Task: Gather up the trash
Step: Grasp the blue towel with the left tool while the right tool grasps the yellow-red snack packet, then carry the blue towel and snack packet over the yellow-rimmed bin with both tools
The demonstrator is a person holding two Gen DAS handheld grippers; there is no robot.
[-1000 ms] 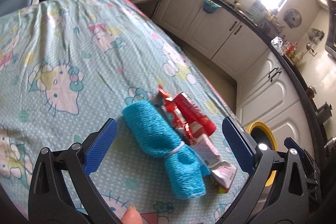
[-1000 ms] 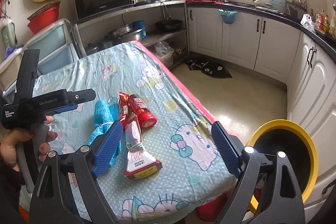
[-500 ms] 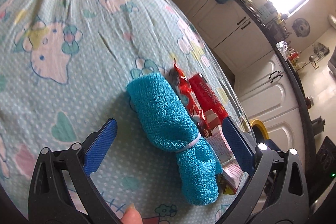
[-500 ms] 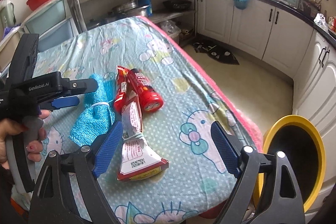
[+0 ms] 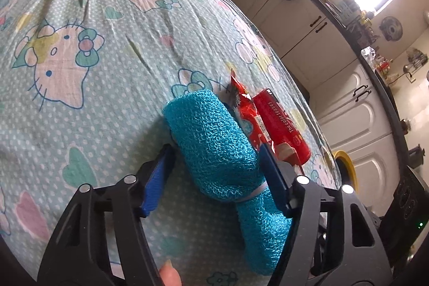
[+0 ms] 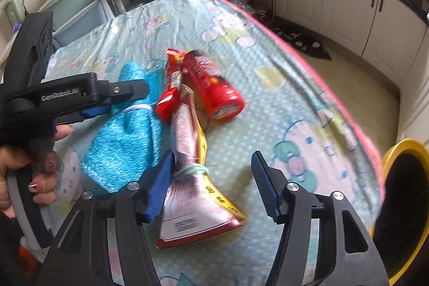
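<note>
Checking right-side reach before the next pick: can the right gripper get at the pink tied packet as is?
Probably yes. The right gripper is open right over the pink packet, its left pad already beside the tied neck. Nothing lies on top; the blue cloth only borders it.

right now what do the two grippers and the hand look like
Both grippers, left and right, are black plastic frames with silver screws and ribbed blue finger pads. The left body reads "GenRobot.AI" in white. The hand is bare, with dark red nail polish.
</note>
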